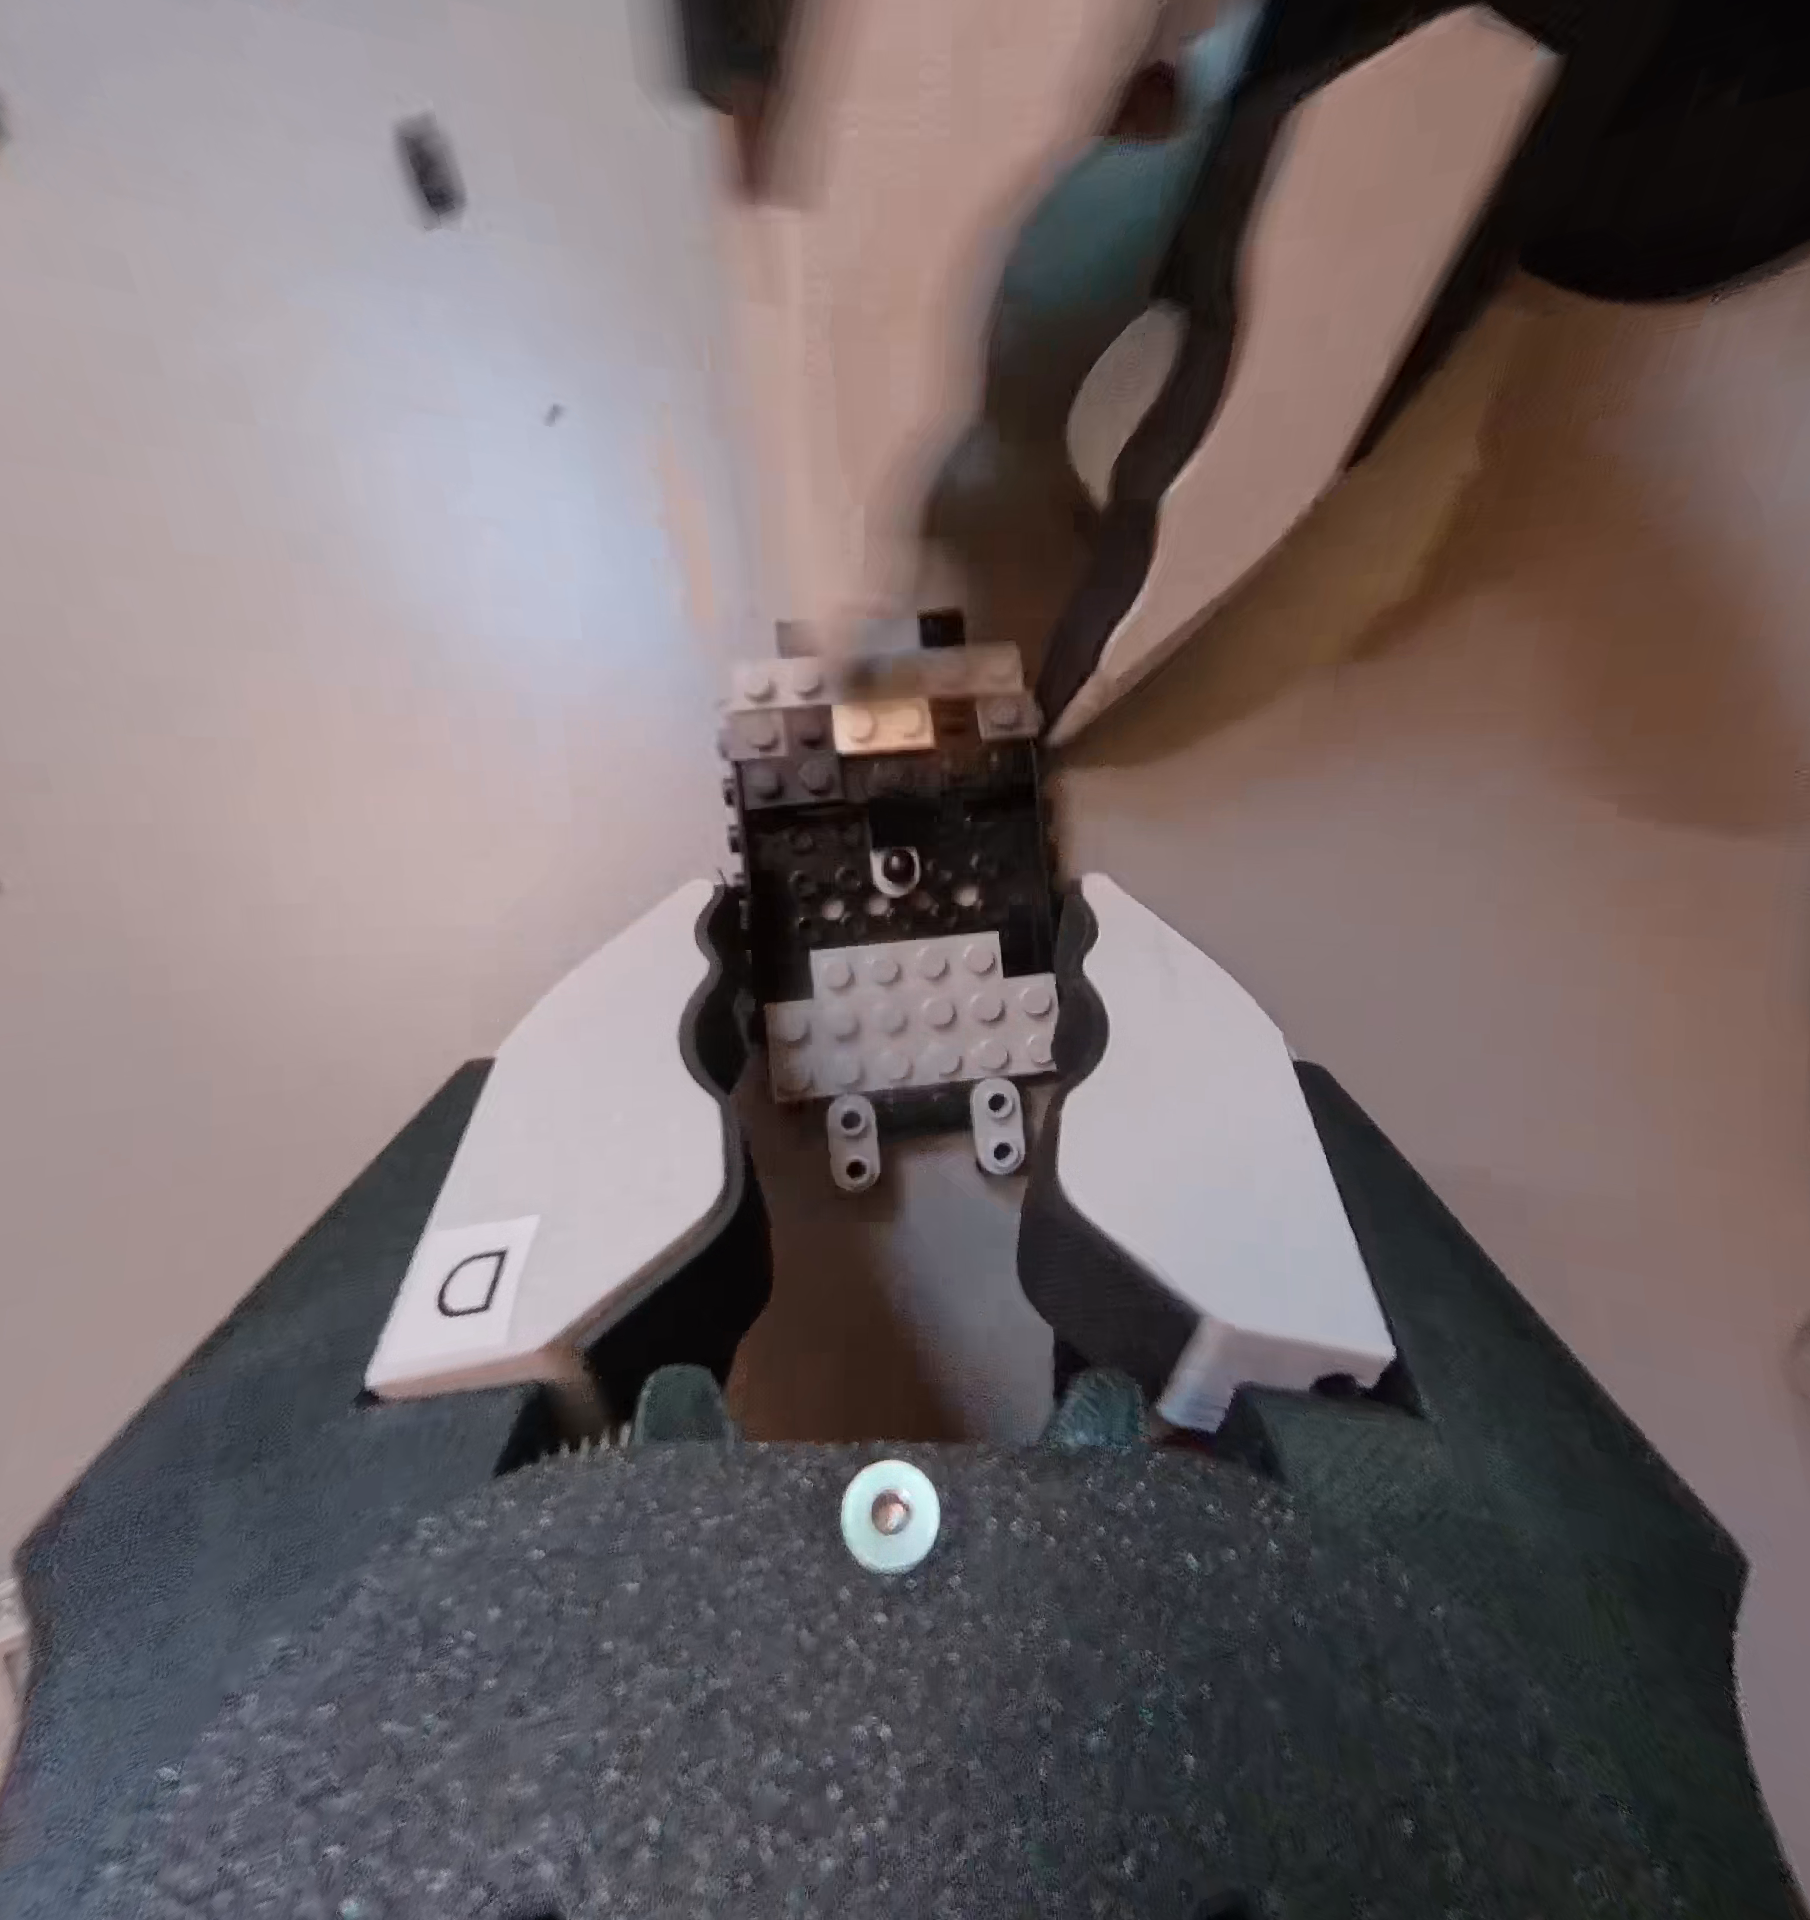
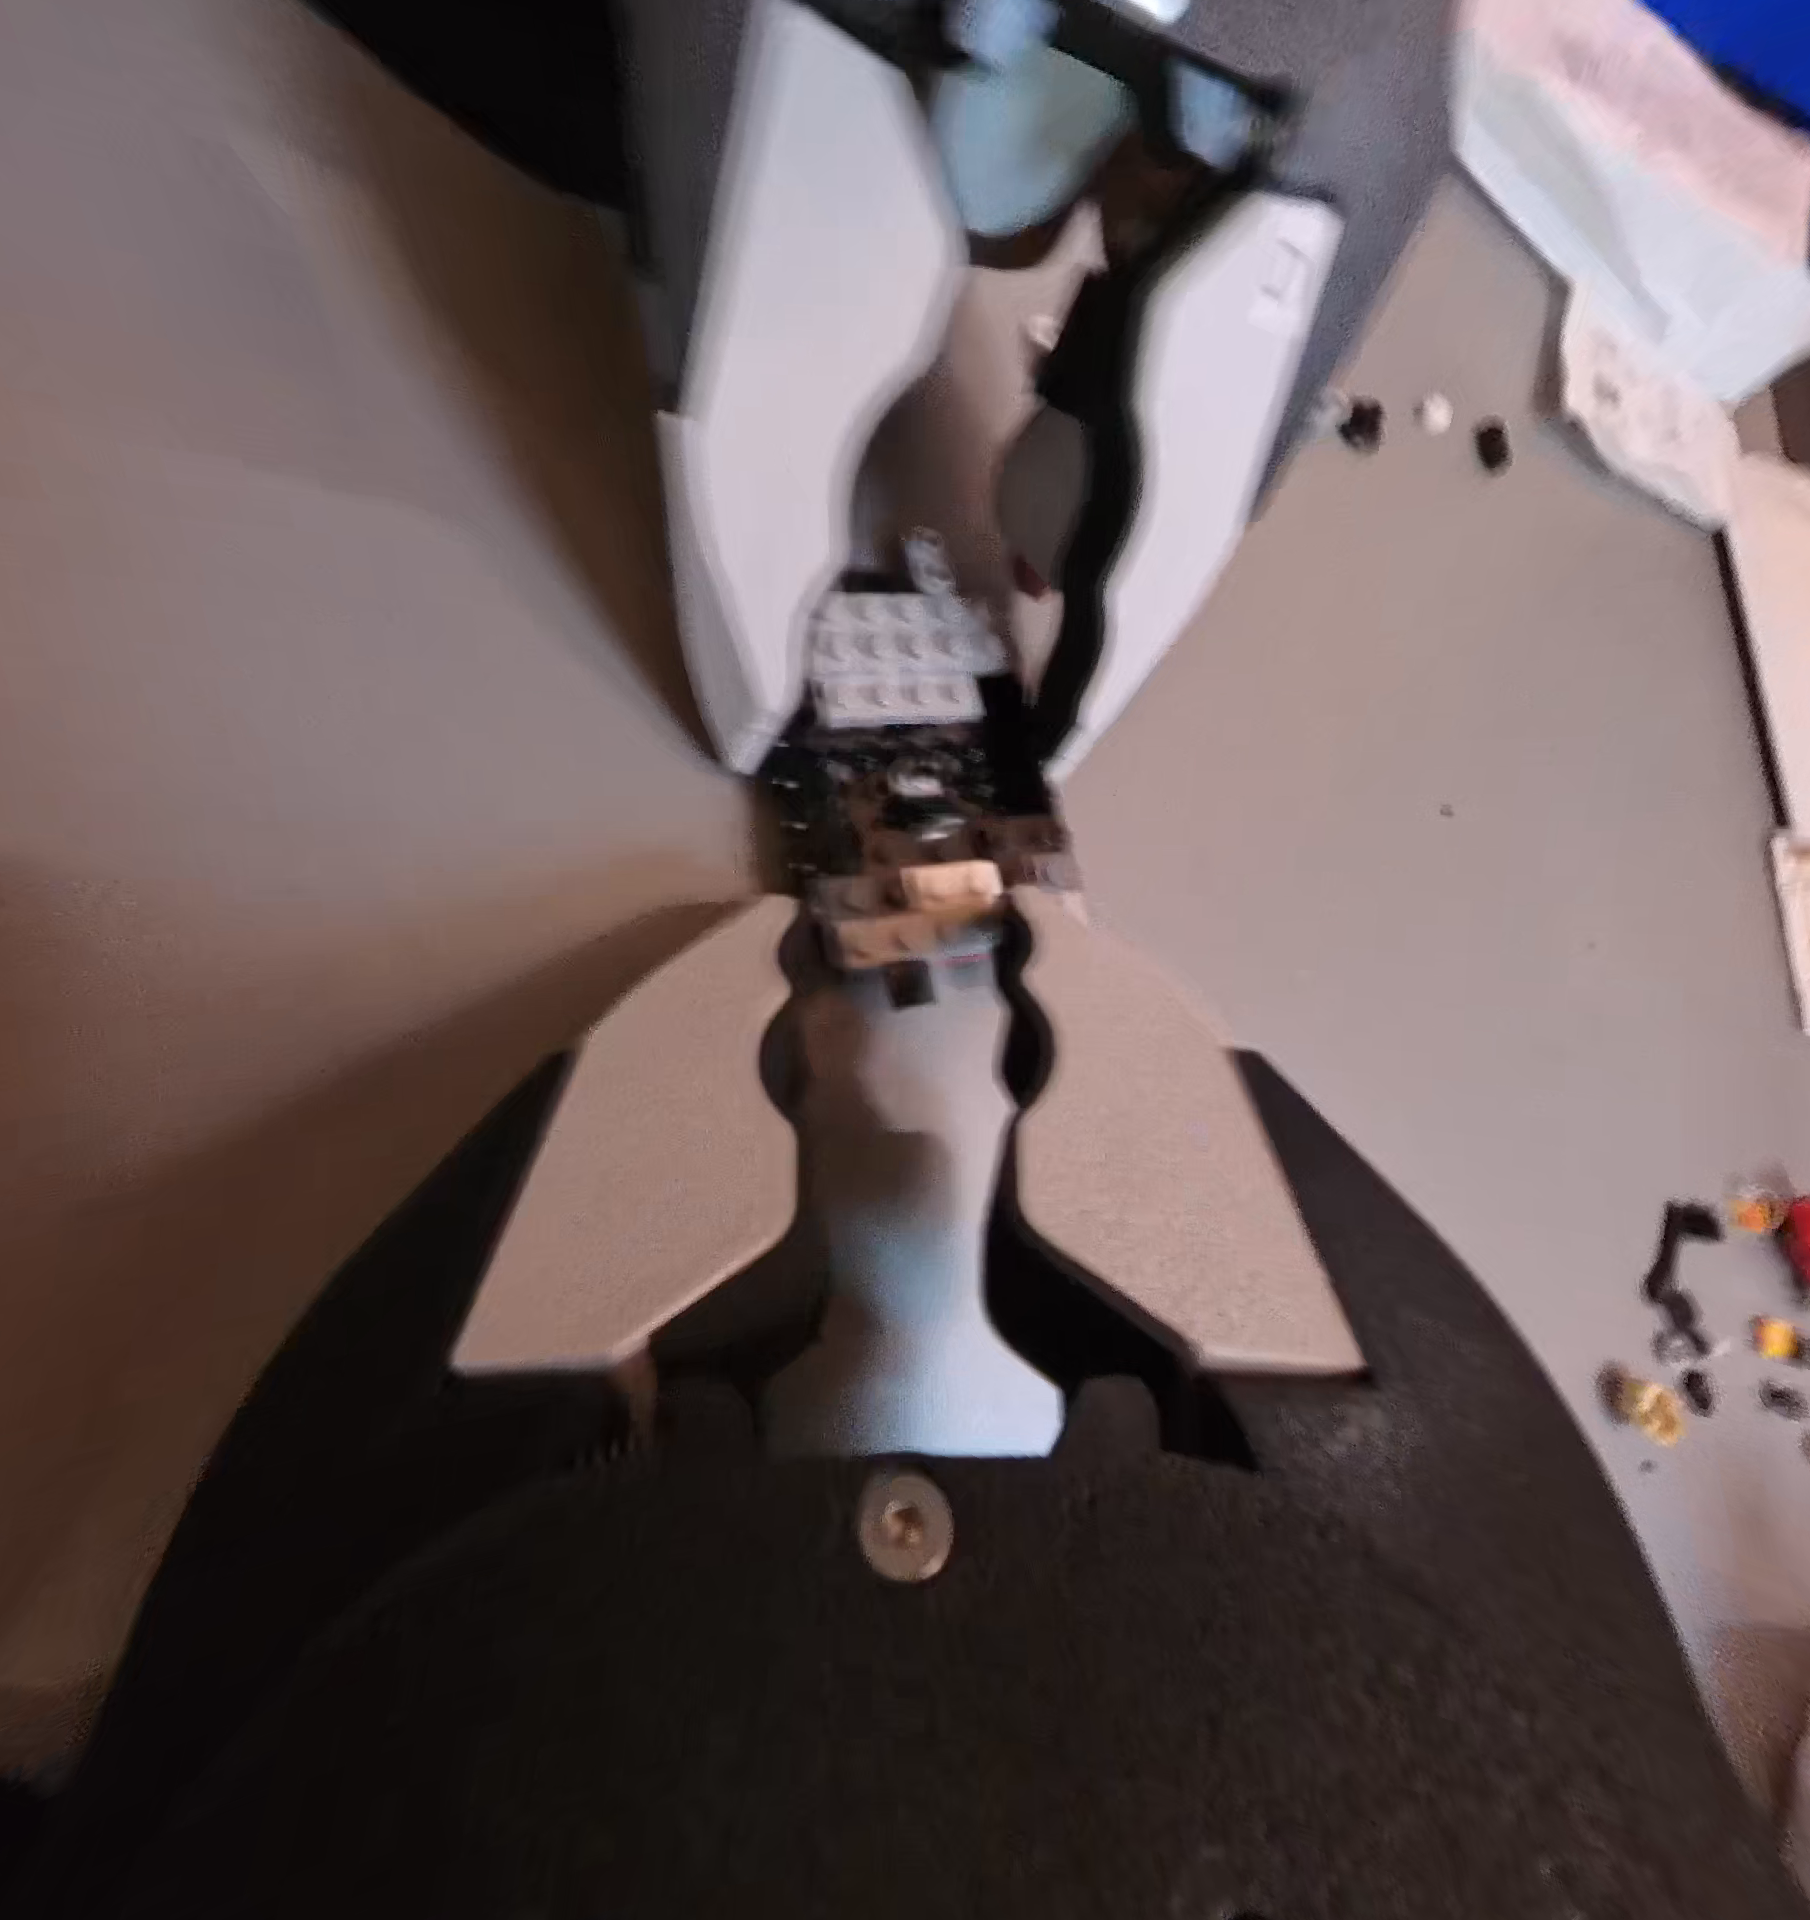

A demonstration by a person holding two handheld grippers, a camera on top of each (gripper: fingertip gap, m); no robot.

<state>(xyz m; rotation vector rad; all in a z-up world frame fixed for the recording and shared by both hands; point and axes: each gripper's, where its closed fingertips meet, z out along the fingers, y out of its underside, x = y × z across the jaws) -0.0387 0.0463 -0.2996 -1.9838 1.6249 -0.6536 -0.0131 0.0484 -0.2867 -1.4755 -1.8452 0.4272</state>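
Note:
A small brick model (image 1: 911, 1018) of black, grey and tan plates sits between my left gripper's fingers (image 1: 896, 904), and both dark pads press on its sides. My right gripper (image 2: 911, 925) faces it from the far end. Its fingertips close on the grey and tan end of the model (image 2: 922, 904), and the pads look to be against its sides, though the view is blurred. In the left wrist view one white finger (image 1: 1296, 416) of the right gripper touches the model's far right corner. The left gripper's white fingers (image 2: 787, 416) show in the right wrist view, clamped on the model's studded grey end.
Loose small bricks, red, orange and black (image 2: 1763, 1330), lie on the grey table (image 2: 1400, 831) at the right. Crumpled bags and paper (image 2: 1659, 208) lie at the far right, with three tiny pieces (image 2: 1420, 421) near them. A dark sleeve (image 1: 1711, 156) fills the left wrist view's top right. My two grippers' fingertips are within a few centimetres of each other.

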